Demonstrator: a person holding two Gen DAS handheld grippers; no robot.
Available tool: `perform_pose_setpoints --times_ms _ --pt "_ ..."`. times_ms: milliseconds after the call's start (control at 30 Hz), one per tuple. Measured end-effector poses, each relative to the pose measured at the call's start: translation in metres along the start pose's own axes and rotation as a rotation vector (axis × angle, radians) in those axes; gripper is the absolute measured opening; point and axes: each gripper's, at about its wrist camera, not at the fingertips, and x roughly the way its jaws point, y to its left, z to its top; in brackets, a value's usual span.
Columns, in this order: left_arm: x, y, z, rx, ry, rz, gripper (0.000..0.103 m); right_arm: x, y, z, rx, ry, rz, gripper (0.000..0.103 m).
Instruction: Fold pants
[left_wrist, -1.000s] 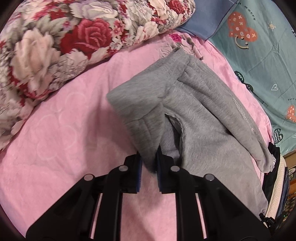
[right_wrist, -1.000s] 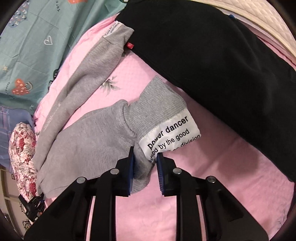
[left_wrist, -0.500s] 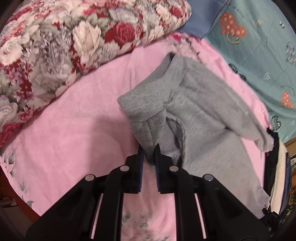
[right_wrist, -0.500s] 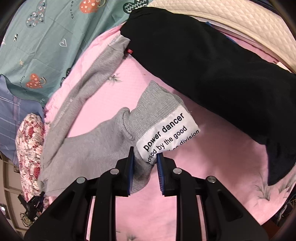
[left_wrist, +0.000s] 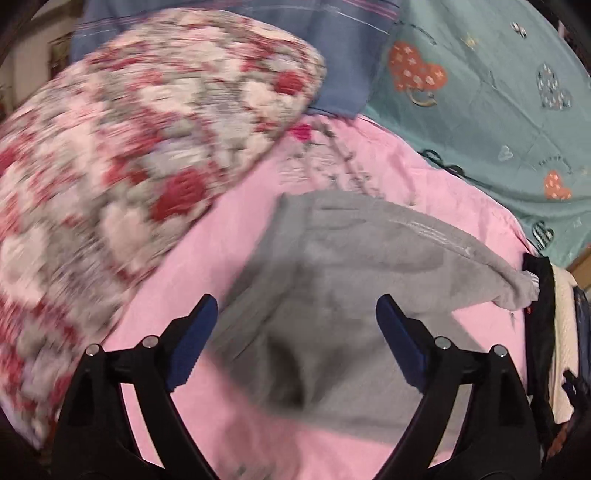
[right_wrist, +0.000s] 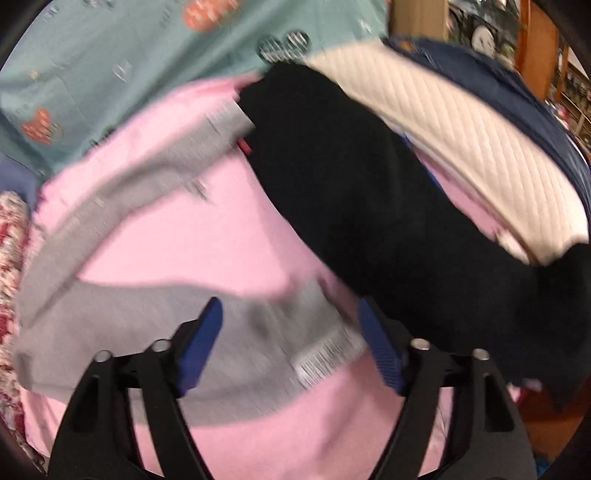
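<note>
Grey sweatpants (left_wrist: 354, 280) lie spread on the pink bedsheet (left_wrist: 229, 229). My left gripper (left_wrist: 297, 321) is open just above the waist end of the pants, holding nothing. In the right wrist view the pants (right_wrist: 122, 317) stretch leftward, and one leg's ribbed cuff with a white label (right_wrist: 325, 358) lies between my fingers. My right gripper (right_wrist: 290, 328) is open over that cuff, holding nothing. The other leg (right_wrist: 155, 173) runs up toward the black garment. Both views are motion-blurred.
A floral quilt (left_wrist: 122, 177) lies bunched at the left. A teal heart-print sheet (left_wrist: 491, 110) covers the back. A black garment (right_wrist: 369, 192), a cream quilted item (right_wrist: 461, 136) and navy cloth (right_wrist: 517, 85) are stacked beside the pants at the bed's right edge.
Both grippers were shut on the pants, left on the waist, right on the labelled cuff. Both have opened, and the pants now lie flat on the sheet.
</note>
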Motion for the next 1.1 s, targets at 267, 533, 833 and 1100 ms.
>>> perform_pose_setpoints --times_ms 267,533,833,1100 --pt "0.148 -0.041 0.053 0.068 0.273 -0.011 0.069 0.143 -0.016 0.095 0.038 0.154 0.15 0.079" --pt "0.2 -0.038 0.064 0.066 0.325 0.029 0.069 0.254 -0.013 0.146 0.134 0.22 0.168 0.078" --pt "0.204 -0.05 0.061 0.14 0.336 0.072 0.075 0.238 -0.025 0.17 0.176 0.098 0.216 0.008" --pt "0.206 -0.057 0.056 0.163 0.332 0.087 0.08 0.233 -0.033 0.15 0.126 0.227 0.095 0.008"
